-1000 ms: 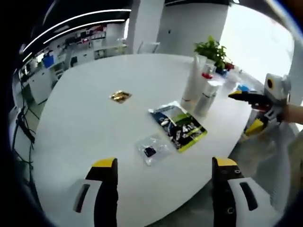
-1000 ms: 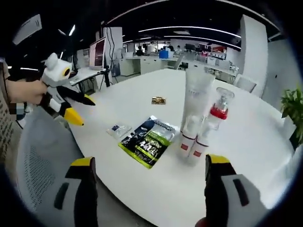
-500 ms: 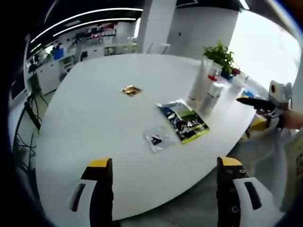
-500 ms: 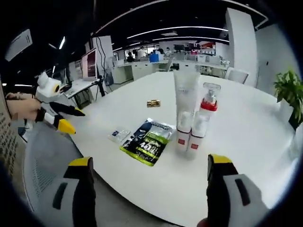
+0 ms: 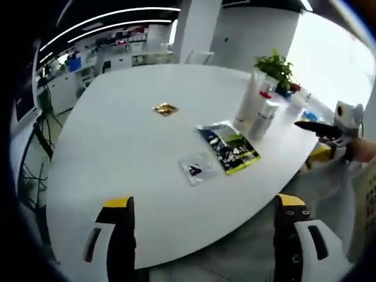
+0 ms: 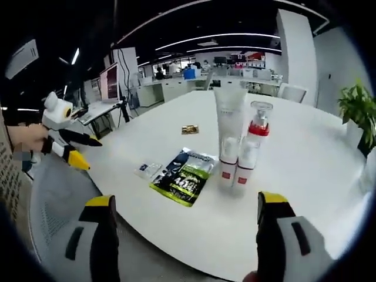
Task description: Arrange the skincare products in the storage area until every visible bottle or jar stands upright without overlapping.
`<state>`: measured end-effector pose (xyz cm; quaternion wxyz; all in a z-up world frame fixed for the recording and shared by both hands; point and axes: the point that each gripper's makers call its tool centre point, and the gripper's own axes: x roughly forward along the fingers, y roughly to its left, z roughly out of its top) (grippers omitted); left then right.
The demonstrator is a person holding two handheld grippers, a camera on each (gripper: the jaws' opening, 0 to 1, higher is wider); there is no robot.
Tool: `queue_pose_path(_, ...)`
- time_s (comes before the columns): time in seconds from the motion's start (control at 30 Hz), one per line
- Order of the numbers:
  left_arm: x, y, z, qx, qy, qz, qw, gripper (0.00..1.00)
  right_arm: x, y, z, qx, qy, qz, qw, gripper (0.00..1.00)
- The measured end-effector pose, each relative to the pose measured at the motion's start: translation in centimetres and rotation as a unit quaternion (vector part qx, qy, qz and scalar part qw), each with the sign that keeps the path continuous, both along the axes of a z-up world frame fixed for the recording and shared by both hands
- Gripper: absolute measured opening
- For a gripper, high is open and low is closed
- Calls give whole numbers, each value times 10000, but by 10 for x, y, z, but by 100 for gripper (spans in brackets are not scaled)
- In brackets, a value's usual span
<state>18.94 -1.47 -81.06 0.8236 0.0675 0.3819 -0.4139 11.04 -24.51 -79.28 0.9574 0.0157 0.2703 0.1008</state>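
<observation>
A white tube (image 6: 228, 136) stands upright on its cap on the white table (image 6: 305, 164), touching a clear bottle with a red collar (image 6: 250, 145) on its right. In the left gripper view the same tube (image 5: 247, 104) and bottle (image 5: 262, 117) stand far off at the table's right side. My right gripper (image 6: 183, 235) is open, well short of them, at the table's near edge. My left gripper (image 5: 202, 238) is open and empty over the near edge. The left gripper (image 6: 73, 148) also shows at the left of the right gripper view, and the right gripper (image 5: 322, 136) at the right of the left gripper view.
A dark and green sachet (image 6: 185, 176) lies flat beside the bottles, with a small clear packet (image 6: 148, 170) and a small gold packet (image 6: 190, 129) further off. A potted plant (image 6: 355, 111) stands at the far right. A mesh chair back (image 6: 50, 200) sits below the table edge.
Both cameras have pulled back slightly from the table, so the products look a little smaller. Nothing on the table has moved and both grippers stay open.
</observation>
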Motion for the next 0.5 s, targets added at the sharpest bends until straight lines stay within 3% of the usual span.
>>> queue_pose_path(0.5, 14, -5, 2, -9, 56, -69, 10000, 96, 4, -1, -1, -82, 70, -101, 9999, 98)
